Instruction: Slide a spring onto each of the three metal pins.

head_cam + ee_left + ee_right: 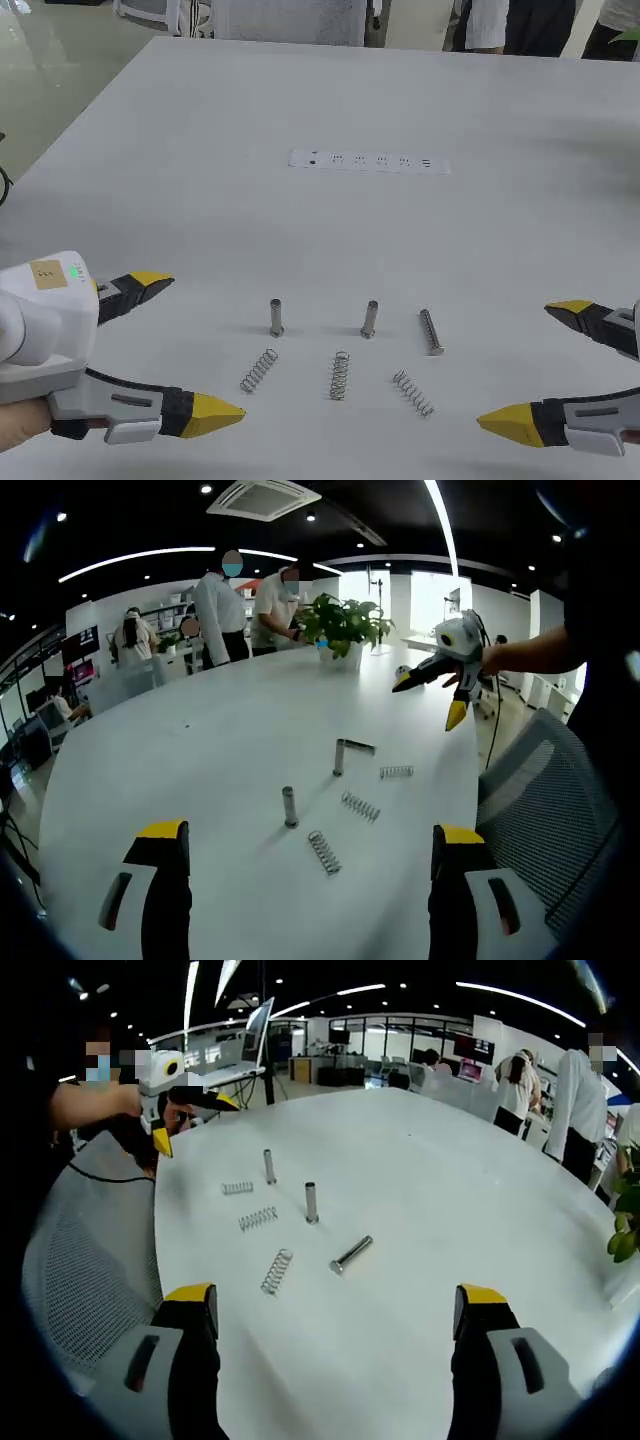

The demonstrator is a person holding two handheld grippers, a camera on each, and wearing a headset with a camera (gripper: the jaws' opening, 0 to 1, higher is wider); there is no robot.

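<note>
Near left: left gripper [205,345], jaws spread wide, gripping nothing. Right of it, on the table [200,200]: left pin [276,317] upright, with left spring [259,370] lying loose just nearer. Then middle pin [369,319], also upright, and middle spring [340,375] lying nearer, apart from it. Then right pin [431,331] flat on its side, right spring [413,392] lying close by, not touching. Farther back, a white power strip [370,161]. Near right: right gripper [513,365], jaws wide apart, empty.
</note>
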